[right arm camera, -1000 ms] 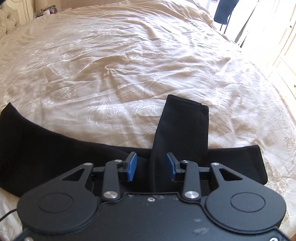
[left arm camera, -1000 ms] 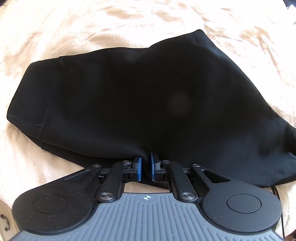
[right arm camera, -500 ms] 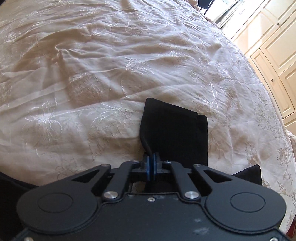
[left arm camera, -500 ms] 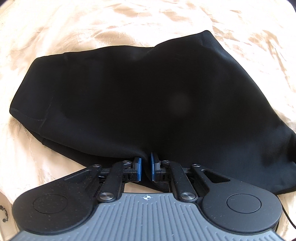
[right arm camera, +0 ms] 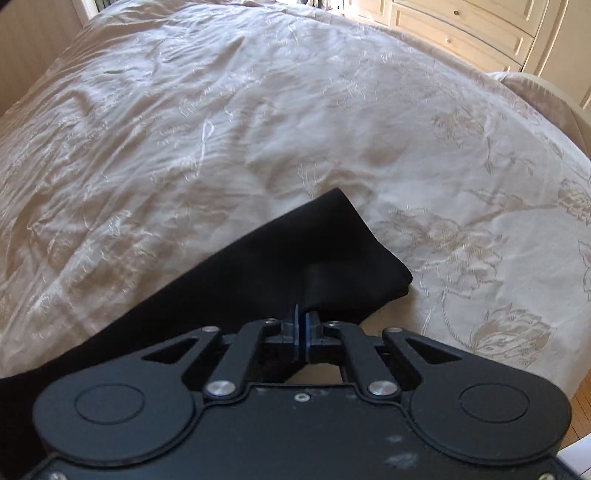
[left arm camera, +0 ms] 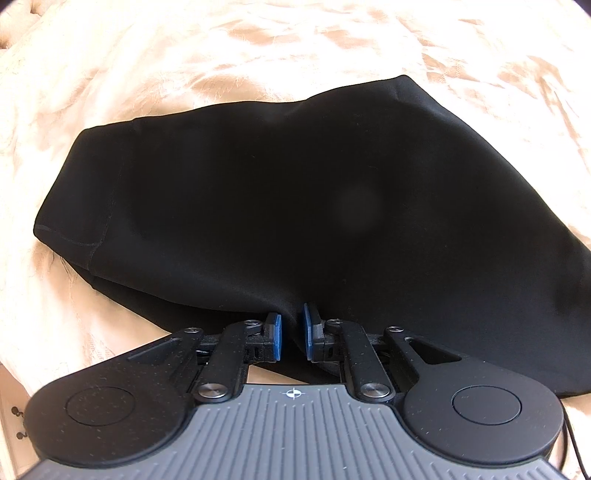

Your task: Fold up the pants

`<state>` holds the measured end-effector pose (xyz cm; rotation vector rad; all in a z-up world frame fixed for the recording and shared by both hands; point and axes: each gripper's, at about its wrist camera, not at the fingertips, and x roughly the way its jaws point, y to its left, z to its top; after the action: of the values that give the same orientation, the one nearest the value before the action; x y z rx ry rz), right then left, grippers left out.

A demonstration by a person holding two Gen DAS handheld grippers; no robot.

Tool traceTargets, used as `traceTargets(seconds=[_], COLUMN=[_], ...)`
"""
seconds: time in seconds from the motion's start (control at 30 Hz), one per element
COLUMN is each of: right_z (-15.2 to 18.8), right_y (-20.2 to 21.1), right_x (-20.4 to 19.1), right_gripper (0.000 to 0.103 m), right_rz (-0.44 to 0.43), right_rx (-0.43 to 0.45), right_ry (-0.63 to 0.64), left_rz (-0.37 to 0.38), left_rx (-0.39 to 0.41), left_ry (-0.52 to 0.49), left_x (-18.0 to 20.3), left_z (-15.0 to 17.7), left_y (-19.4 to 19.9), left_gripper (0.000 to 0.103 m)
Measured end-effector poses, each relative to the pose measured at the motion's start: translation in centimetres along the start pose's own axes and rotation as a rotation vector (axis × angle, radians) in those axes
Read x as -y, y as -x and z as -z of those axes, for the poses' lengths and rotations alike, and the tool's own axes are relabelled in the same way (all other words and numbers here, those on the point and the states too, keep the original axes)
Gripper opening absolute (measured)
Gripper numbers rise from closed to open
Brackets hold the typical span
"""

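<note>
Since a second earlier, my right tool (right arm camera: 302, 326) had closed on the black pants (left arm camera: 295, 206) and swung toward the cream wardrobe (right arm camera: 469, 33), the cloth trailing to its left; the view from my left tool (left arm camera: 290, 336) had barely shifted.

Both tools worked at the near edge of the bed (right arm camera: 221, 129), where the pants lay on the pale embroidered bedspread. In the left view the broad upper part of the garment spread flat, far and to both sides of the tool, with a seamed hem at the left. The left tool was narrow, its blue pads pinching a ridge of cloth at the near edge. The right tool was pressed tight on a fold of the leg end (right arm camera: 351, 266), which bunched just past its pads.

I judged this to be the step of carrying the leg end over to double the garment. The next move called for lifting the leg end clear of the bedspread and sweeping it left toward the upper part, keeping the left grip as an anchor, then laying edge on edge before letting go.
</note>
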<state>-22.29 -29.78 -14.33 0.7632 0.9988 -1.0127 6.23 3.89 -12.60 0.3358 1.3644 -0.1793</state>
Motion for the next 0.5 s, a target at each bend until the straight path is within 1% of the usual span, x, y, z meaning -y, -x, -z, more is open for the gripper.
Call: traceTargets(seconds=[0.07, 0.2, 0.27, 0.33, 0.37, 0.43, 0.5], right_z=[0.4, -0.3, -0.7, -1.0, -1.0, -0.7, -0.5], right_y=[0.1, 0.7, 0.8, 0.8, 1.0, 2.3, 3.7], right_x=[0.1, -0.1, -0.2, -0.3, -0.3, -0.6, -1.2], right_gripper=[0.004, 0.004, 0.009, 0.016, 0.02, 0.024, 0.025], right_rz=[-0.012, -0.035, -0.024, 0.0, 0.006, 0.018, 0.022], right_rx=[0.013, 0.039, 0.027, 0.01, 0.018, 0.041, 0.08], right_ry=[0.001, 0.035, 0.057, 0.076, 0.087, 0.115, 0.148], left_rz=[-0.014, -0.017, -0.022, -0.021, -0.019, -0.008, 0.002], left_rx=[0.001, 0.002, 0.006, 0.011, 0.019, 0.033, 0.048], left_ry=[-0.002, -0.004, 0.001, 0.012, 0.021, 0.043, 0.065], left_x=[0.5, 0.4, 0.6, 0.5, 0.3, -0.1, -0.6], left_z=[-0.3, -0.3, -0.3, -0.2, -0.2, 0.1, 0.5], left_y=[0.0, 0.1, 0.6, 1.3, 1.6, 2.8, 3.9], left_gripper=[0.013, 0.013, 0.013, 0.014, 0.015, 0.017, 0.019])
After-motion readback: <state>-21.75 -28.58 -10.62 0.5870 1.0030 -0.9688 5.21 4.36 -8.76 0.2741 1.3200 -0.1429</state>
